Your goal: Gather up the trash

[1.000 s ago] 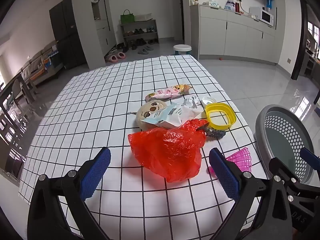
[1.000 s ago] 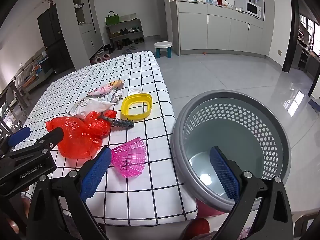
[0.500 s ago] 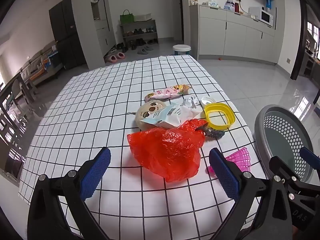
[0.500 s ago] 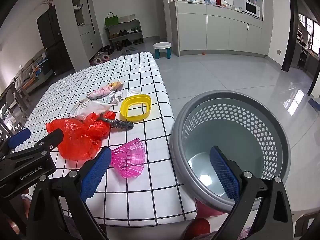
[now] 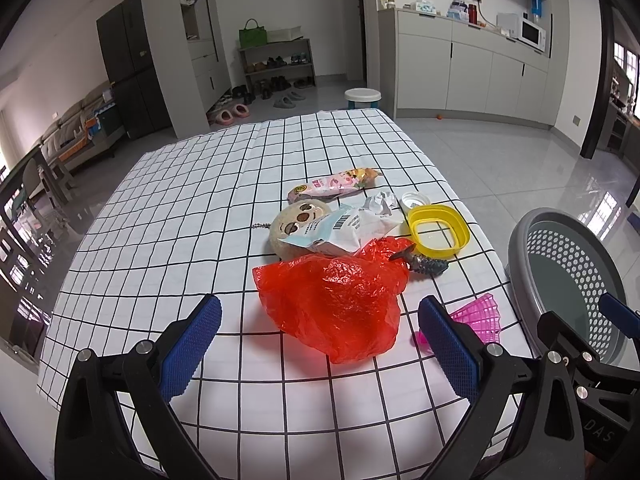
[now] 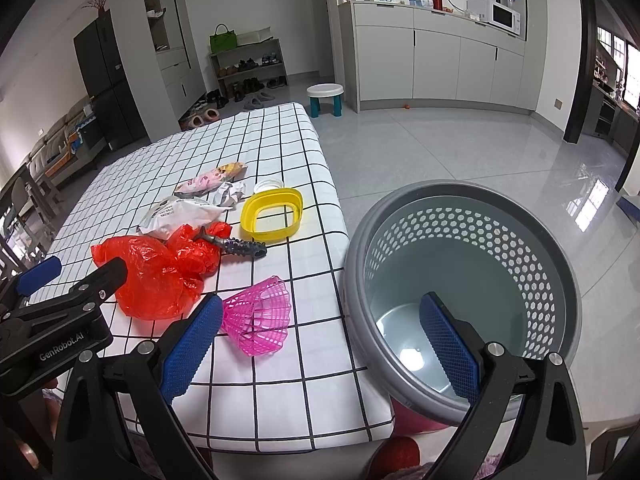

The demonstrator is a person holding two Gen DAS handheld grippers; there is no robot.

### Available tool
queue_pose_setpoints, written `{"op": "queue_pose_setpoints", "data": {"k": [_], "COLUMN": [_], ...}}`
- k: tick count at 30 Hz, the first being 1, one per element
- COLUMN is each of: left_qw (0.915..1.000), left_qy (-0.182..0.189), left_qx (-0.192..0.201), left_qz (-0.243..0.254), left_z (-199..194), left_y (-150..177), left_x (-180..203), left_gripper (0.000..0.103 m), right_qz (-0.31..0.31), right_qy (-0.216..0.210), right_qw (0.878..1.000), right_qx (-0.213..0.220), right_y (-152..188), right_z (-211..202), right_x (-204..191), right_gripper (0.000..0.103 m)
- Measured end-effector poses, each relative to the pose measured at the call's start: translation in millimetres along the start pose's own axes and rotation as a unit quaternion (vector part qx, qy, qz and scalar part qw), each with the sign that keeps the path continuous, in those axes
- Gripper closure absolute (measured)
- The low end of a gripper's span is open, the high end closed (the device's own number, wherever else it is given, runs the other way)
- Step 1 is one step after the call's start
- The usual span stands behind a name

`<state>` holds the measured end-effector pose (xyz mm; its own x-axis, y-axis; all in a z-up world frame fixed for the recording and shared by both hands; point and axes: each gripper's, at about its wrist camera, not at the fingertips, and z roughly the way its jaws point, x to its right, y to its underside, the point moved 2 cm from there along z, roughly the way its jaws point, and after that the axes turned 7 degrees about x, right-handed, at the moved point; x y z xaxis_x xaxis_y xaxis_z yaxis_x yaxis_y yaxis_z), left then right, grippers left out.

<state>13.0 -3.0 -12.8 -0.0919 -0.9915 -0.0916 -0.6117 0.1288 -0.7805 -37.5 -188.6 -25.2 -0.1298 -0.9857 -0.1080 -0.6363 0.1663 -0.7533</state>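
A crumpled red plastic bag (image 5: 334,306) (image 6: 160,274) lies on the checked tablecloth just ahead of my open, empty left gripper (image 5: 320,344). Behind the bag lie a white wrapper (image 5: 348,230), a pink snack packet (image 5: 334,186), crumpled paper (image 5: 380,204), a yellow ring-shaped lid (image 5: 438,232) (image 6: 274,214) and a dark spiky piece (image 6: 240,245). A pink mesh cup (image 6: 260,318) (image 5: 478,316) rests near the table's right edge. My right gripper (image 6: 320,344) is open and empty above the table's edge and the grey perforated basket (image 6: 520,240) (image 5: 532,236).
A round plush face (image 5: 298,220) sits partly under the white wrapper, and a small white cap (image 5: 414,199) lies behind the yellow lid. The basket stands off the table's right edge above something red (image 6: 412,420). The tiled floor, a stool (image 6: 326,98) and cabinets lie beyond.
Both grippers have drifted slightly; the scene sits a little lower and closer in the views. No object on the table has moved.
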Motion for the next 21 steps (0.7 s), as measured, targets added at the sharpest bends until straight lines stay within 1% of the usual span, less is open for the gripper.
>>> {"op": "queue_pose_setpoints", "data": {"k": [21], "left_qw": [1.0000], "left_qy": [0.000], "left_qx": [0.000], "left_qz": [0.001], "left_z": [-0.9], "left_y": [0.5], "left_x": [-0.6], "left_gripper": [0.006], "right_qz": [0.005], "right_qy": [-0.002], "right_qw": [1.000], "right_qx": [0.006], "right_y": [-0.9], "right_z": [-2.7], "right_x": [1.6], "right_gripper": [0.009]}}
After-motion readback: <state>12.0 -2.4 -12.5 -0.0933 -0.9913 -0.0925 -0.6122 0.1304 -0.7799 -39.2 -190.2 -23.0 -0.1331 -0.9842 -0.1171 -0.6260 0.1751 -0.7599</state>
